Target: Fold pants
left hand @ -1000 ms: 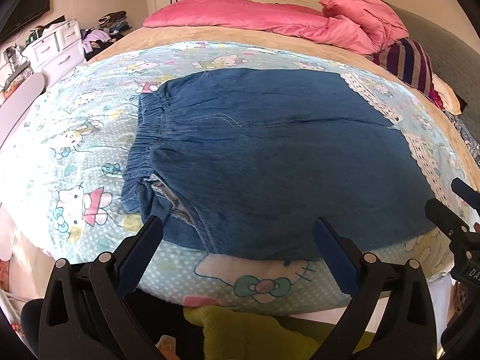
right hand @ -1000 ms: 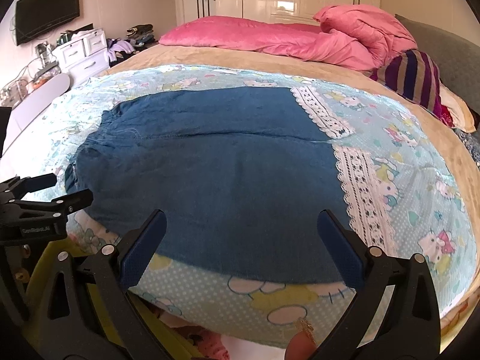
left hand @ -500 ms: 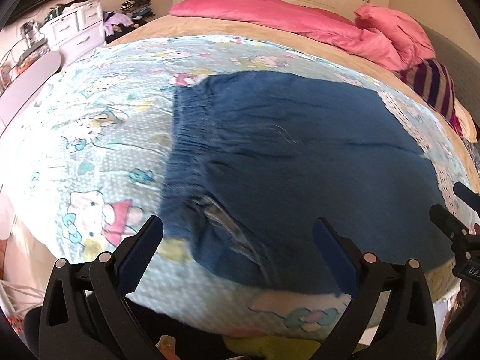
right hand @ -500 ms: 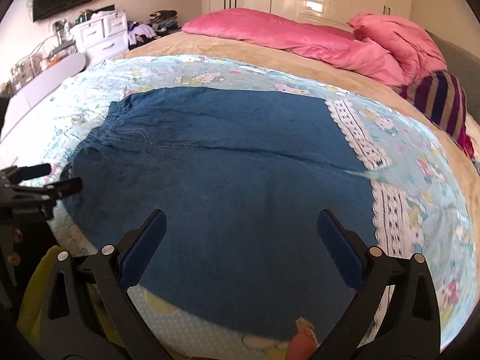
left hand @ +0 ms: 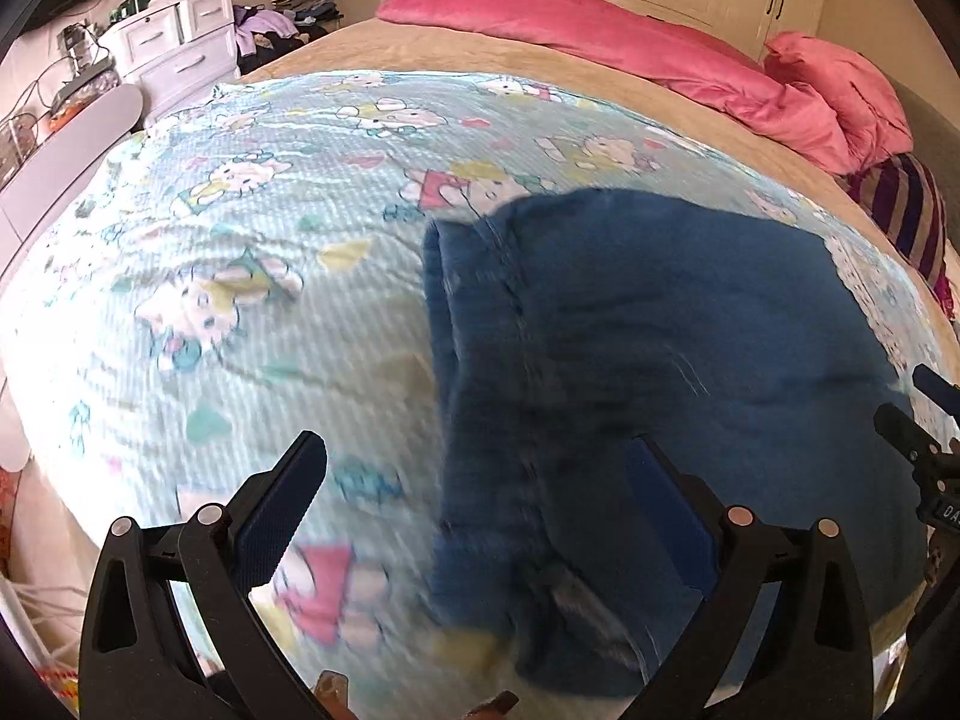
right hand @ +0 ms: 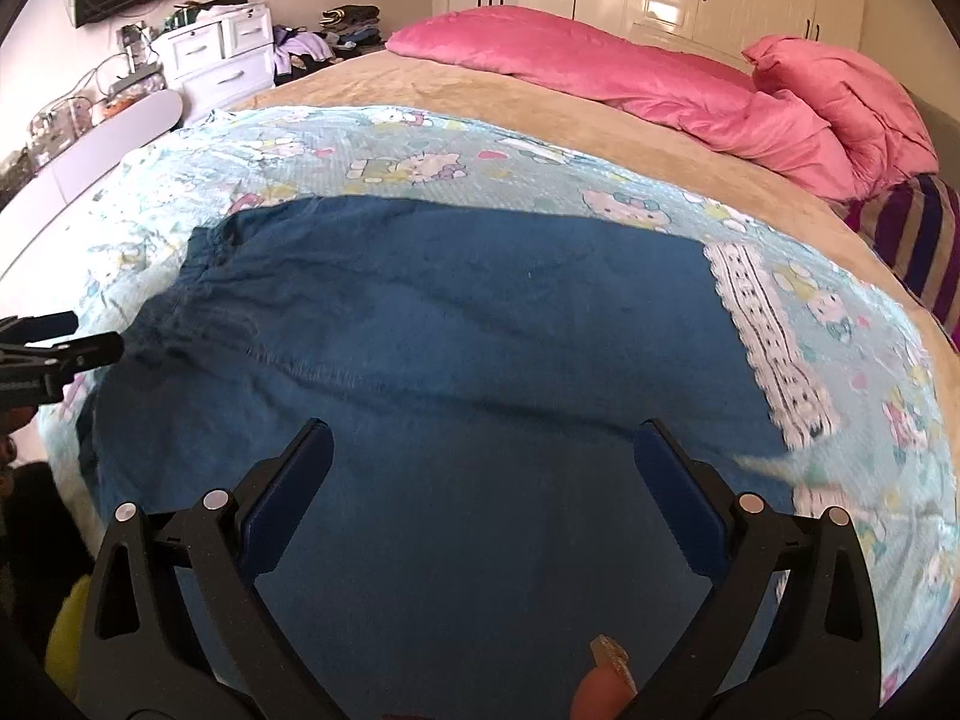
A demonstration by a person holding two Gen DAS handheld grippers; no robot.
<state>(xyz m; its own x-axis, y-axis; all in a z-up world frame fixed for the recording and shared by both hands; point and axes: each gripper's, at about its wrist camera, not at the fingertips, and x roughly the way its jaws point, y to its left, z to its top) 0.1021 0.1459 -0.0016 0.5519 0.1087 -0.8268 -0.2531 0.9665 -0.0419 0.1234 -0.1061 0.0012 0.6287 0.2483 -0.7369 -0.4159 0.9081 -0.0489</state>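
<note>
- Far left, at about 10 o'clock in both views, a dresser stands beside the bed, well apart from the work and no part of it.
- The quilt, pale blue with cartoon cats, covers the near part of the bed; it likely serves as a flat, clean surface for folding.
- The left gripper is spread wide with nothing between its jaws. It hangs over the waistband edge of the pants, at about 6 o'clock in its own view, seemingly lined up to take that end. The lower part of this view is blurred, so I cannot tell if it touches cloth.
- The pants, dark blue denim, lie flat across the quilt, waistband toward 9 o'clock and leg ends toward 3 o'clock. Laid out flat like this, they appear ready for a fold, with none begun in this pose.
- The right gripper is likewise wide apart and empty, poised above the middle of the denim at 6 o'clock in its view, probably heading for the leg end.
- The lace hem marks that leg end, at about 3 o'clock.
- A pink duvet is bunched at 1 o'clock, near the head of the bed, away from the folding area.
</note>
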